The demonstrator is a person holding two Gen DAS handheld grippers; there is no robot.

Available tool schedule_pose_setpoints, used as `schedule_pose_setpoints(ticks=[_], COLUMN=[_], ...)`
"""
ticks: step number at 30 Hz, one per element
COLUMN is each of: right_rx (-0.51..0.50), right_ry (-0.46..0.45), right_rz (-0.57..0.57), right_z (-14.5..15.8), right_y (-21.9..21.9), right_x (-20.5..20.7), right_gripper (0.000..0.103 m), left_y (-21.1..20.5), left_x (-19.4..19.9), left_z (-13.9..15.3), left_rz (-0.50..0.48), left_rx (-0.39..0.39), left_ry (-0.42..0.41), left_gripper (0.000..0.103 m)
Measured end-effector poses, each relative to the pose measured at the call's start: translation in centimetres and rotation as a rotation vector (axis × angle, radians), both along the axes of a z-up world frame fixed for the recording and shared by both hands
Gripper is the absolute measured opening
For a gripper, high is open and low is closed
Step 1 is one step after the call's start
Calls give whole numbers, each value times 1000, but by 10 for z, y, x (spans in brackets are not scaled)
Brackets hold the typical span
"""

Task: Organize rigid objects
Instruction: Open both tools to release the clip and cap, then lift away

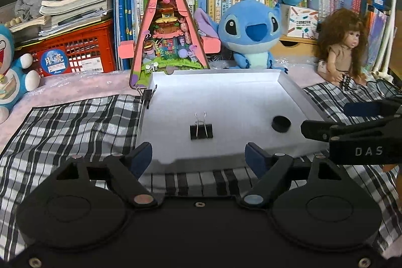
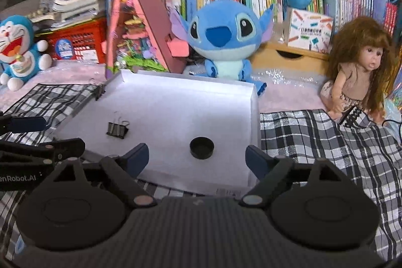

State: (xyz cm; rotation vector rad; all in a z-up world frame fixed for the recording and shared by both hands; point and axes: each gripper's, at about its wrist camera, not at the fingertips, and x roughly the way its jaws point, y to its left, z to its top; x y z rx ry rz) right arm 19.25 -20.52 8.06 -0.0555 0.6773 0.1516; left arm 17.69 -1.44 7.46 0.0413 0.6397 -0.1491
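Left claw (image 1: 198, 155): wide apart and holding nothing; it hovers low at the near edge of the white tray (image 1: 226, 97), pointing at the binder clip.
Right claw (image 2: 197, 157): also wide and empty; it stands at the near edge of the same tray, in front of the black cap.
Binder clip (image 1: 201, 128): it lies flat on the tray floor, left of the middle, with the wire handles pointing away from the left claw.
Black cap (image 2: 201, 148): a small round cap, resting on the tray floor, well apart from the binder clip.
Second clip (image 1: 147, 94): it is clamped on the far left rim of the tray.
Surface: the tray sits on a checked cloth (image 1: 70, 122); I cannot tell if a counter or a bed is below.
Handling of clip: probably light and stiff, metal, smooth; I would grip the black body across its two flat sides, not the thin wire handles, which may swing.
Handling of cap: it looks light, hard and low; take it across the round wall, close to the floor, because it may slide on the smooth tray.
Risk: both things are small, so a pinch off centre may push them away.
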Motion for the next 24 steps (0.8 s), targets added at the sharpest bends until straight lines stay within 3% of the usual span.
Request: schedule_pose_setpoints(ticks=[9,24], right_rx=[17,27], right_ry=[-97,-180], right_rz=[35,53], right_z=[3,-11], right_y=[2,2], right_x=[-52,-111], right_gripper=[103,103], left_y=[4,5], left_x=[-54,-111], left_z=[-8,-22], left_rz=[-24,-29], left_rx=[-41,-9], left_ry=[-33,-92], left_gripper=[83,85])
